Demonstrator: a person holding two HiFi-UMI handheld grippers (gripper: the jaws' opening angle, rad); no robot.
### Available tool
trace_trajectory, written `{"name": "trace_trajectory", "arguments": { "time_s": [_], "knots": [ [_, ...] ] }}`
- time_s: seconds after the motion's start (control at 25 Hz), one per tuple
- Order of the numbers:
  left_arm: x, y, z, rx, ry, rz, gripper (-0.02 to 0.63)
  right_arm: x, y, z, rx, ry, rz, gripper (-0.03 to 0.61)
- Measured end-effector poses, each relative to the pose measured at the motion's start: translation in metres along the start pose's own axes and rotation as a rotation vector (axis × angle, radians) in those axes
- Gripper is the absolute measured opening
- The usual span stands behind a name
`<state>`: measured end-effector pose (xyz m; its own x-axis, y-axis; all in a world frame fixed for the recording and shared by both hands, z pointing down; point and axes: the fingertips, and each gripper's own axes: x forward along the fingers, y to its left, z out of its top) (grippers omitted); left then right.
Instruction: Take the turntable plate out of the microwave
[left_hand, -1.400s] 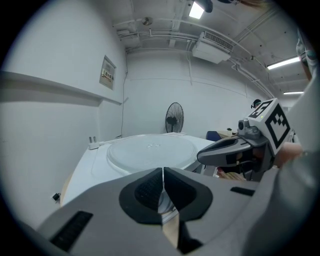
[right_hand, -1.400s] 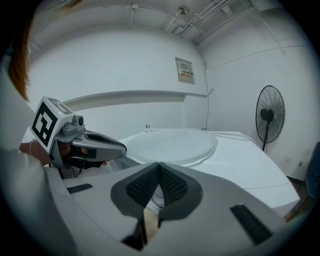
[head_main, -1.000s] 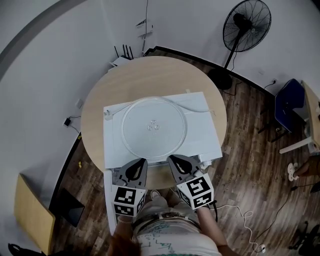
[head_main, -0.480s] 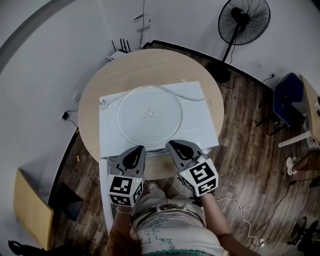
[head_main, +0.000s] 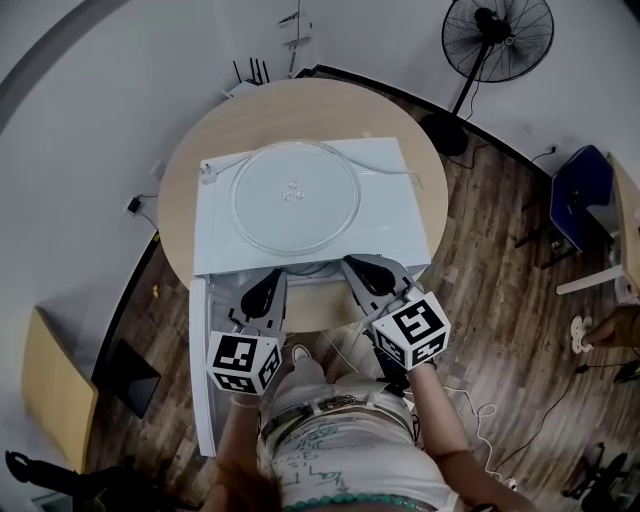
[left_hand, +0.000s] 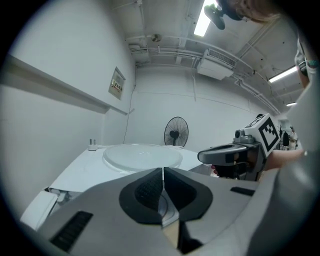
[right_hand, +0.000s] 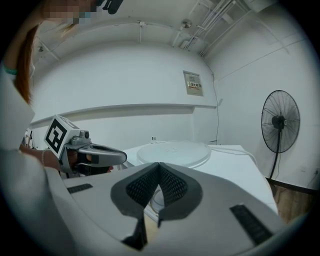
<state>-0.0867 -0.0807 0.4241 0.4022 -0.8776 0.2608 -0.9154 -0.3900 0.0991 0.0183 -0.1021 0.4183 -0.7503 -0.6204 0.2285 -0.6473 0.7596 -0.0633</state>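
The clear glass turntable plate (head_main: 295, 197) lies flat on top of the white microwave (head_main: 400, 215), which stands on a round wooden table (head_main: 185, 170). It also shows in the left gripper view as the plate (left_hand: 142, 156) and in the right gripper view as the plate (right_hand: 172, 152). My left gripper (head_main: 272, 280) and right gripper (head_main: 355, 268) hover side by side just off the microwave's front edge, a little short of the plate. Both are shut with nothing between the jaws, as at the left gripper (left_hand: 163, 172) and the right gripper (right_hand: 159, 167).
The microwave's white door (head_main: 203, 380) hangs open at the front left, beside my body. A cable with a plug (head_main: 208, 172) lies on the microwave top. A standing fan (head_main: 497, 38) and a blue chair (head_main: 575, 205) stand on the wooden floor to the right.
Both grippers have drawn back from the plate's near rim towards me and risen slightly. The plate has stayed put on the microwave top. Both jaws stayed shut.
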Motion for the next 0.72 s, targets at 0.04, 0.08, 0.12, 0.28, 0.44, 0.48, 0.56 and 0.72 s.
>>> {"name": "trace_trajectory", "arguments": {
  "time_s": [0.04,0.08,0.12,0.28,0.44,0.48,0.56,0.72],
  "knots": [
    [-0.003,-0.003,-0.001,-0.009,-0.004,0.008,0.020,-0.004,0.001,-0.001,0.001,-0.004,0.004,-0.009],
    [-0.006,-0.006,-0.002,-0.013,-0.009,0.016,0.020,-0.009,0.001,-0.001,0.001,-0.010,0.009,-0.009],
    [-0.008,-0.009,-0.002,-0.012,-0.014,0.025,0.018,-0.013,0.002,0.000,0.001,-0.018,0.015,-0.009],
    [-0.014,-0.020,0.001,-0.002,-0.039,0.053,0.018,-0.026,0.004,0.008,-0.001,-0.064,0.040,-0.009],
    [-0.014,-0.028,0.010,0.007,-0.074,0.080,0.018,-0.030,0.005,0.017,-0.018,-0.106,0.067,-0.009],
    [-0.013,-0.028,0.012,0.006,-0.083,0.083,0.018,-0.030,0.004,0.020,-0.021,-0.116,0.072,-0.009],
    [-0.009,-0.027,0.015,-0.006,-0.101,0.079,0.018,-0.028,0.002,0.024,-0.024,-0.134,0.079,-0.009],
    [-0.007,-0.017,-0.002,-0.078,-0.102,0.041,0.018,-0.016,-0.003,0.025,-0.020,-0.130,0.061,-0.009]
  ]
}}
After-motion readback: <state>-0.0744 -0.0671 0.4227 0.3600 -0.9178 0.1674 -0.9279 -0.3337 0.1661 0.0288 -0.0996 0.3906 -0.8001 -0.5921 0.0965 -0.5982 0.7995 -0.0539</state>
